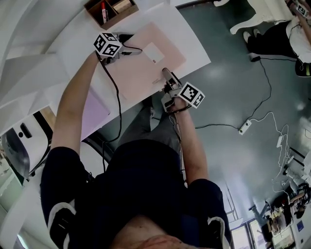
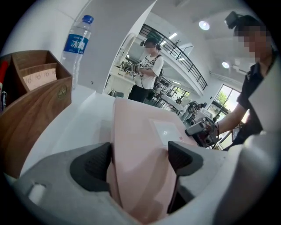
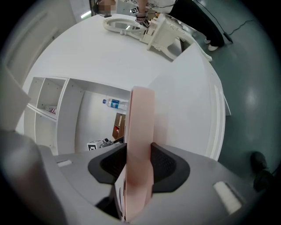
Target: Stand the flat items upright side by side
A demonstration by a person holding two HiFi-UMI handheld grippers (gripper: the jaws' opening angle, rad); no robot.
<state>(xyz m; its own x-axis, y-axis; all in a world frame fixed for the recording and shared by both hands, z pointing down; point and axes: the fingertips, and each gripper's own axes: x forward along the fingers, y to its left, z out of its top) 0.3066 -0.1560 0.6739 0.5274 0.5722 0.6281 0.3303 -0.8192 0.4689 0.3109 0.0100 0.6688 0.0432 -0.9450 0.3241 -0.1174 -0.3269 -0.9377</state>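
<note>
Surface: white worktop [image 1: 192, 46], bare over most of its area. A wooden box [image 1: 111, 10] with compartments stands at its far edge, and a water bottle [image 2: 77, 41] stands upright behind the box. Along one side of the worktop is a white shelf unit [image 3: 48, 101].

Room: grey-green floor [image 1: 233, 87] past the worktop's right edge, with a white power strip [image 1: 244, 126] and trailing cables on it. A second person [image 2: 147, 70] stands well back among benches.

Task item: one pink folder [image 1: 146, 68] with a white label [image 1: 154, 52] on its upper face. It sits over the worktop's near part, its near side close to the near edge. I cannot tell whether it lies fully flat or is partly lifted.

Left gripper [image 2: 139, 154]: at the folder's far-left corner. The jaws stand fairly wide, the folder fills the gap, and both pads are against it.

Right gripper [image 3: 139, 161]: at the folder's near-right side. The jaws are clamped on the folder, which appears edge-on with one pad pressing each face.
</note>
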